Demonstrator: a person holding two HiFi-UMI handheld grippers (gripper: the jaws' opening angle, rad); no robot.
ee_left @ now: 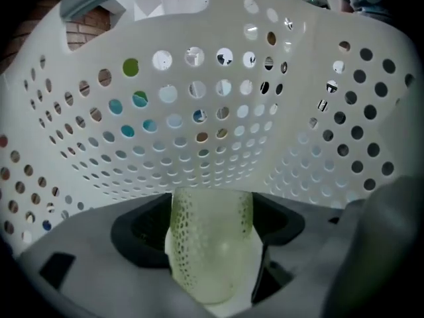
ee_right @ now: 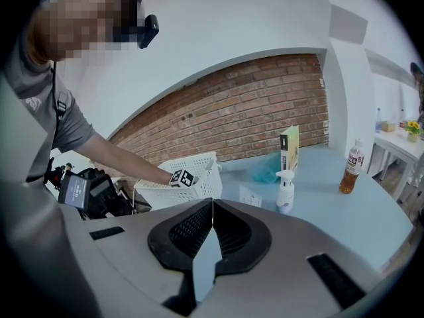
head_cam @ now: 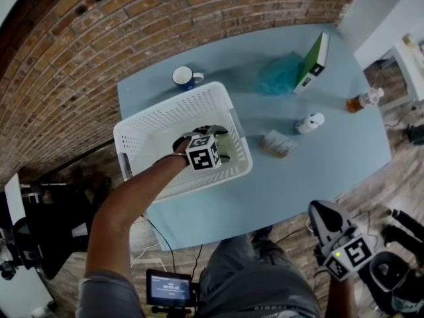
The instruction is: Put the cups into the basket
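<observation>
Left gripper view: L tool [ee_left: 212, 212] clamped on cup [ee_left: 209, 260] inside basket [ee_left: 199, 148], walls close round; R tool [ee_right: 212, 225] closed, off table [head_cam: 318, 177].

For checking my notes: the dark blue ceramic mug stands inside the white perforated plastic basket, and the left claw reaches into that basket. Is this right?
No. The head view shows the dark blue ceramic mug on the light blue table, outside the white perforated basket. The left claw does reach in.

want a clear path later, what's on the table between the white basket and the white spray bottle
A small flat packet lies on the table between the basket and the spray bottle; the head view shows it.
</observation>
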